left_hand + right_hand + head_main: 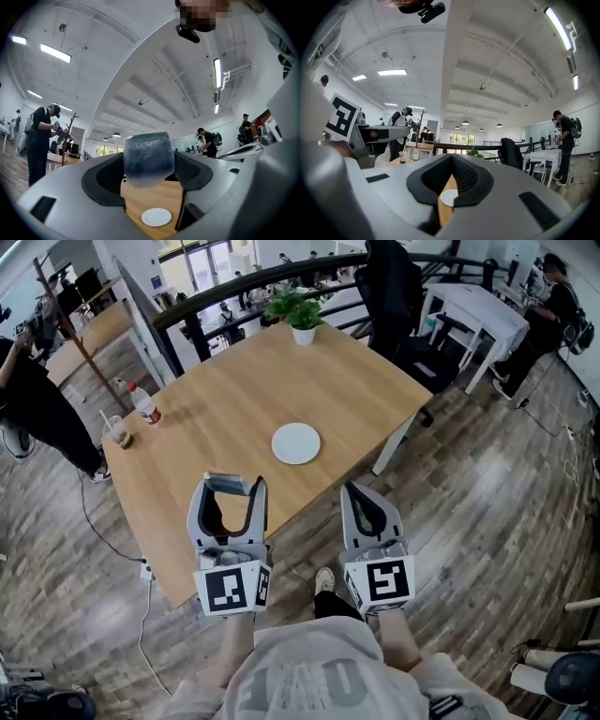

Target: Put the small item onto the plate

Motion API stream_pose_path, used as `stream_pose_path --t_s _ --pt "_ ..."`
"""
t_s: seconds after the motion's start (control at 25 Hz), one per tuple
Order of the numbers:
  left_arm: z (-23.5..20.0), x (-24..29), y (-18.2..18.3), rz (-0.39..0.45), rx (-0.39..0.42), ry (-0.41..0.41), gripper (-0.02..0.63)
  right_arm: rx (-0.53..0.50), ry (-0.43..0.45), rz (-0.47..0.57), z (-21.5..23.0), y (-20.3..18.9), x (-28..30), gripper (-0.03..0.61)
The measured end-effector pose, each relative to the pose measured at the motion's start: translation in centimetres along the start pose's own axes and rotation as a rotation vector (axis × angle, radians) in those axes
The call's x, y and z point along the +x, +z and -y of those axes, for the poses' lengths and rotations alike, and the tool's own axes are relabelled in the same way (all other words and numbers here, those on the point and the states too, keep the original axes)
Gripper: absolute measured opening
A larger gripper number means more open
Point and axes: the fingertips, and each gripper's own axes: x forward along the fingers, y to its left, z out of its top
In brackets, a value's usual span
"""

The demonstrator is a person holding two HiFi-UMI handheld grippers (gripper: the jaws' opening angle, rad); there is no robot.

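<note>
Left tool (232,486): pinching the small dark blue-grey roll-shaped item (149,159). In the left gripper view I read the item wedged between both dark inner pads, upright, with a finely textured surface. It is held up in the air and touches nothing but the tool.

Right tool (364,498): pressed together, nothing between its jaws. In the right gripper view only a thin slit is left, and through it I see a strip of wood and a sliver of plate.

Round white plate (295,442): lies flat near the middle of the light wooden tabletop (225,381), nothing on it. In the left gripper view it shows below the item, in the gap between the jaws.

Position, head view: the left tool shows over the near edge of the tabletop, short of the plate. The right tool is beside it, over the wood-plank floor (469,484) just off that edge. The two tools are apart.

Far side of the tabletop: a green plant in a white pot (302,317). Left edge: a clear plastic bottle with a red cap (145,406) and, near it, a clear cup with a straw (117,433).
</note>
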Motion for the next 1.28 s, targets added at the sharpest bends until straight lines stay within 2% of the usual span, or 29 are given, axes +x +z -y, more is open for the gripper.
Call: stream_pose_path --t_s 0.24,0.56,0.8,1.08,1.28 --pt "0.8 8.0 -0.4 0.027 0.029 0.057 0.316 0.007 0.071 0.018 5.4 -0.1 7.2 0.017" --pt "1.0 13.4 -2.9 -0.032 0.076 0.091 0.316 0.029 0.126 -0.021 8.4 -1.9 12.1 0.017" --pt "1.1 15.8 -2.2 -0.003 0.087 0.050 0.316 0.025 0.124 0.004 8.4 -1.2 13.6 0.017" --pt "2.0 20.3 -0.6 0.060 0.083 -0.019 0.316 -0.022 0.082 0.038 10.2 1.4 16.3 0.017" --pt "1.9 21.3 0.5 0.095 0.096 -0.040 0.316 -0.025 0.078 0.090 10.1 3.0 17.6 0.017"
